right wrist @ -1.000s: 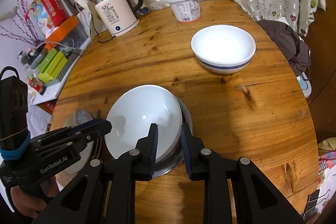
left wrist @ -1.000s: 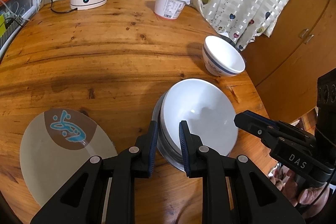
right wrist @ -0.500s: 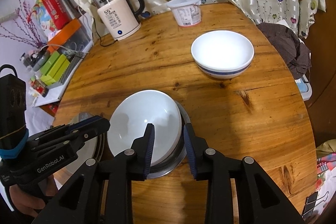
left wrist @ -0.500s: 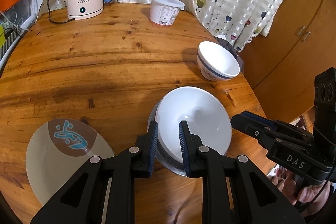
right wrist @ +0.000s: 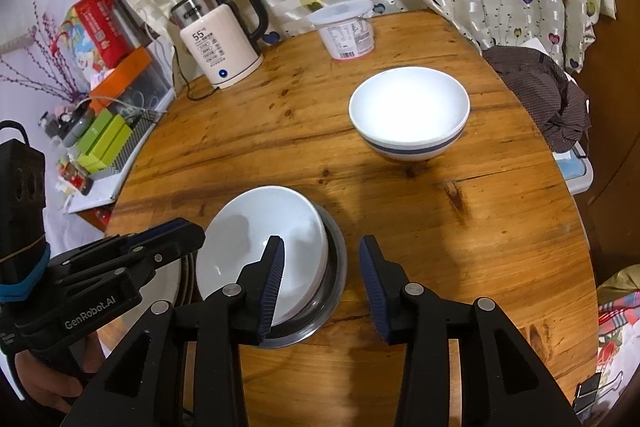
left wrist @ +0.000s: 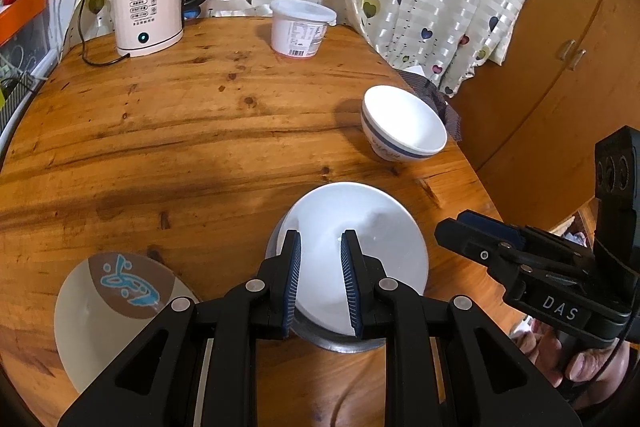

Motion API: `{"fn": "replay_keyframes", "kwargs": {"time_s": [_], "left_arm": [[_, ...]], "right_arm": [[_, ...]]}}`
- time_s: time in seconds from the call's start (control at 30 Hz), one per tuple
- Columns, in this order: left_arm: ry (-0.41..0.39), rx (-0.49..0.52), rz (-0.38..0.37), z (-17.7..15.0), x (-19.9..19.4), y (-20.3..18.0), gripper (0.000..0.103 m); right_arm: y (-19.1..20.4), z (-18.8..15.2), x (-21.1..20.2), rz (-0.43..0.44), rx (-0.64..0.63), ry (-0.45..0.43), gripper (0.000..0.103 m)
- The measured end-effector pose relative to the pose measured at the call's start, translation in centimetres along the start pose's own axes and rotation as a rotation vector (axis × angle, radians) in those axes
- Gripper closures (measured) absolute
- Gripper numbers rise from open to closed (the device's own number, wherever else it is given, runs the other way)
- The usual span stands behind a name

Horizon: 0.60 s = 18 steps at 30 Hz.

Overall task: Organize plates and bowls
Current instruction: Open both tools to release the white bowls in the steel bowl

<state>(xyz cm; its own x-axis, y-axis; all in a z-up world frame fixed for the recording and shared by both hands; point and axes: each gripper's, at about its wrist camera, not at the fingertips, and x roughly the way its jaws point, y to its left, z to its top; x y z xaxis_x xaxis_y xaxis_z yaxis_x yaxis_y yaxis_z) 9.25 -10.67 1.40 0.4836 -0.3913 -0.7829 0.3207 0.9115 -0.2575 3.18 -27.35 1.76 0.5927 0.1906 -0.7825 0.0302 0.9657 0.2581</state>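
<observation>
The round wooden tabletop (left wrist: 168, 131) carries all the dishes. Near its front edge lies a plate with a blue fish drawing (left wrist: 116, 303). Beside it, a plain white bowl (right wrist: 264, 247) sits nested in a metal bowl (right wrist: 336, 279). A white bowl with a blue band (right wrist: 408, 115) stands alone, well apart toward the curtain.

The left gripper (left wrist: 320, 275) hangs over the near rim of the nested bowl; its fingers are narrow, and I cannot tell whether they press on the rim. The right gripper (right wrist: 322, 283) has its fingers opening, with the edge of the stack between them but no pad touching.

I judge the nesting step is finishing. Next, the right gripper probably must reach the banded bowl and take its rim.
</observation>
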Motion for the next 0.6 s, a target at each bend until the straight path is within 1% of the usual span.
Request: {"fn": "replay_keyframes", "kwargs": {"time_s": [0.6], "left_arm": [[0.011, 0.051, -0.004, 2.0, 1.3, -1.6, 0.081]], "right_arm": [[-2.8, 1.2, -0.5, -0.023, 0.057, -0.027, 0.064]]}}
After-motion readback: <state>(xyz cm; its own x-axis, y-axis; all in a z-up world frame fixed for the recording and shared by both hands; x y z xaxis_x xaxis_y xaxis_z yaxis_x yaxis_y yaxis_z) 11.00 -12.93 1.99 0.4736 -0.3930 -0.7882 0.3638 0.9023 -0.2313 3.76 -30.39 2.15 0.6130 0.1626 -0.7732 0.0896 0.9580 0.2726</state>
